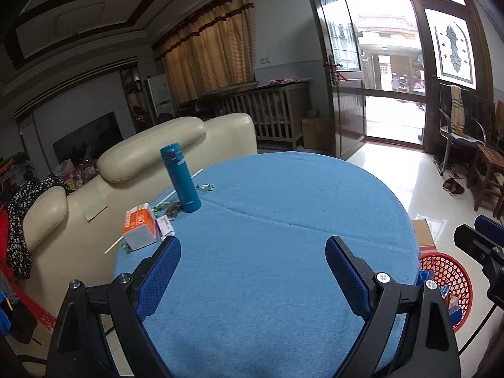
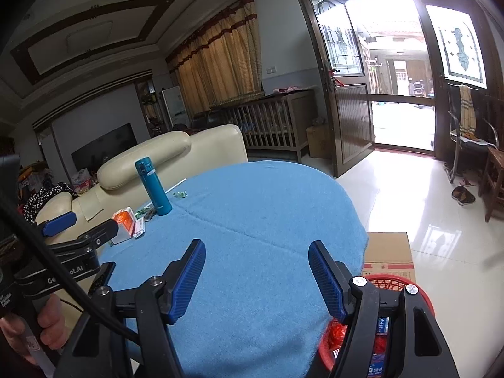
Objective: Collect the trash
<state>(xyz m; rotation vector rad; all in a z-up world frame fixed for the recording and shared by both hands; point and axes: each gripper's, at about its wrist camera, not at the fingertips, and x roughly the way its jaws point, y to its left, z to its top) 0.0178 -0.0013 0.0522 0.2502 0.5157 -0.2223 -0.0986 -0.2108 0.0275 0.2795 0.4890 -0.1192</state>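
Observation:
On the round table's blue cloth [image 1: 267,252] the trash lies at the far left: an orange and white box [image 1: 140,225], a small white packet [image 1: 166,225], green wrappers [image 1: 204,186], a dark wrapper [image 1: 173,209] and a white straw [image 1: 181,187]. The same box [image 2: 125,219] and green wrappers [image 2: 181,194] show in the right wrist view. My left gripper [image 1: 253,252] hovers open over the near cloth, empty. My right gripper [image 2: 256,256] is open and empty too. A red mesh basket [image 1: 447,271] with wrappers inside sits on the floor to the right, below the table edge [image 2: 381,283].
A teal flask [image 1: 181,178] stands upright among the trash. A cream sofa [image 1: 151,145] backs against the table's left side. A cardboard box [image 2: 389,250] sits on the tiled floor beside the basket. Chairs and slippers [image 1: 453,186] stand by the open door.

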